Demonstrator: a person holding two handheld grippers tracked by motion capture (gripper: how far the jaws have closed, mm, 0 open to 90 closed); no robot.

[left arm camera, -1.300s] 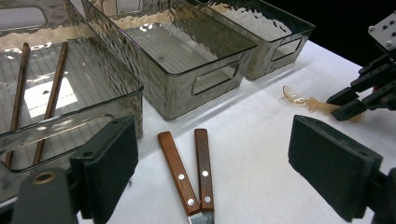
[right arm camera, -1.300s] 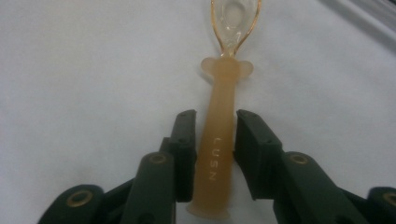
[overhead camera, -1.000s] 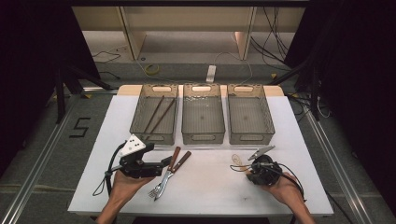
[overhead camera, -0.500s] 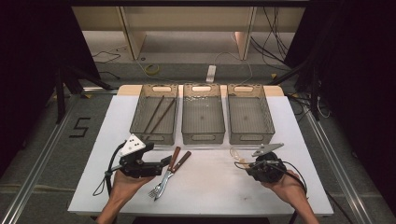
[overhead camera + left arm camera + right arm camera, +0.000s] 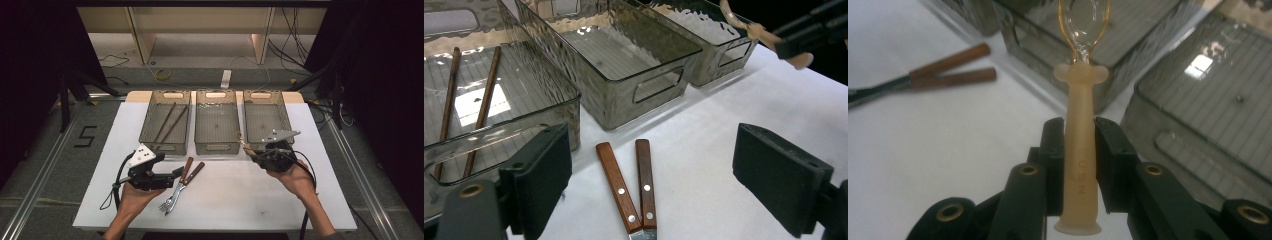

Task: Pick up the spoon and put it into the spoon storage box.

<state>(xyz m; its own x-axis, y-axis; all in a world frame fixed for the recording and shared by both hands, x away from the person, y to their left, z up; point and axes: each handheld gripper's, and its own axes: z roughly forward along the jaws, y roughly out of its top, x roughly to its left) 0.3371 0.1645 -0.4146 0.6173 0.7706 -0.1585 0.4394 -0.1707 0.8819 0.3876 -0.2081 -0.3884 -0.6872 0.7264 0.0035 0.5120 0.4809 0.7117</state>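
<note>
Translucent peach plastic spoon with a clear bowl [image 5: 1080,150] is pinched by its handle between the jaws of the right gripper [image 5: 1079,135], bowl end pointing away from the gripper. In the high view the right gripper [image 5: 272,156] sits at the near end of the right smoky clear plastic bin [image 5: 263,120], spoon [image 5: 245,145] sticking out to the left toward the gap between that bin and the middle smoky plastic bin [image 5: 215,124]. Spoon looks lifted off the white desk [image 5: 235,195]; can't tell if it touches the bin wall.

Left gripper [image 5: 167,176] rests low over the desk near the front left, jaws spread wide, nothing between them. In the left gripper view its jaws [image 5: 674,175] frame two wooden handles with metal rivets [image 5: 631,185] lying side by side on the desk, close to touching at the near end. High view shows these belong to a fork and another metal utensil [image 5: 177,192] lying just right of the left gripper, tines toward the person.

Left smoky plastic bin [image 5: 167,127] holds two dark wooden chopsticks [image 5: 167,122] lying lengthwise. Three bins stand in a row at the far side of the desk, just beside each other.
</note>
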